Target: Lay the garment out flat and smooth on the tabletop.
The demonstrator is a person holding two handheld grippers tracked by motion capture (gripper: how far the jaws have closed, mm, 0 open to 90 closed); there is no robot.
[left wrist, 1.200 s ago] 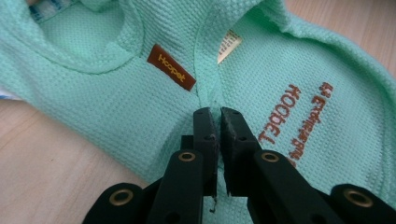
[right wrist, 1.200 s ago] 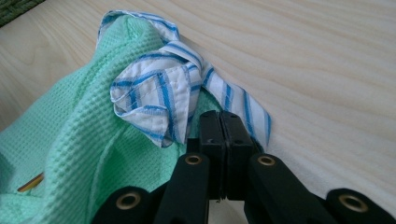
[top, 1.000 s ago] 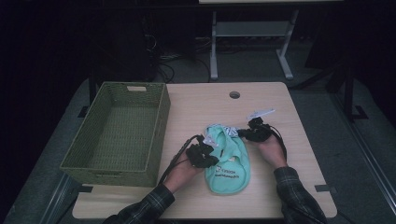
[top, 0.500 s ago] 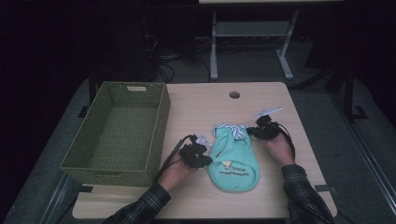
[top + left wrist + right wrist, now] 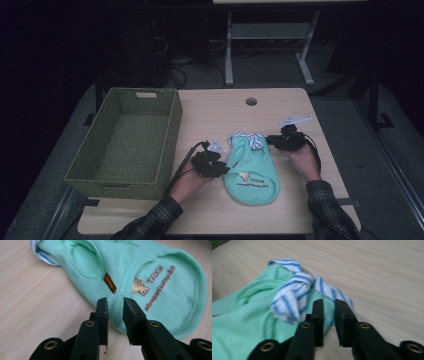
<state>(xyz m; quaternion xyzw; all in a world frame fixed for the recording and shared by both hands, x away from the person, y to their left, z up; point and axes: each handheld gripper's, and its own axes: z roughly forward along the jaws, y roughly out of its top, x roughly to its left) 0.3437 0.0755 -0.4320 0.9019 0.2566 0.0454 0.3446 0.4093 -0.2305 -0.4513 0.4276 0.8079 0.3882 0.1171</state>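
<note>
A green wicker basket [image 5: 125, 140] stands left of the mint shirt [image 5: 251, 170], which lies flat on the table [image 5: 220, 107]. Left gripper [image 5: 220, 167] at its left edge and right gripper [image 5: 272, 140] at its striped collar [image 5: 248, 138] have fingers just opening, narrowly parted, gripping nothing.

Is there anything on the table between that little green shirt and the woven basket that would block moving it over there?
Only the left gripper and the hand holding it sit between the green shirt and the basket; otherwise that stretch of table looks bare.
</note>
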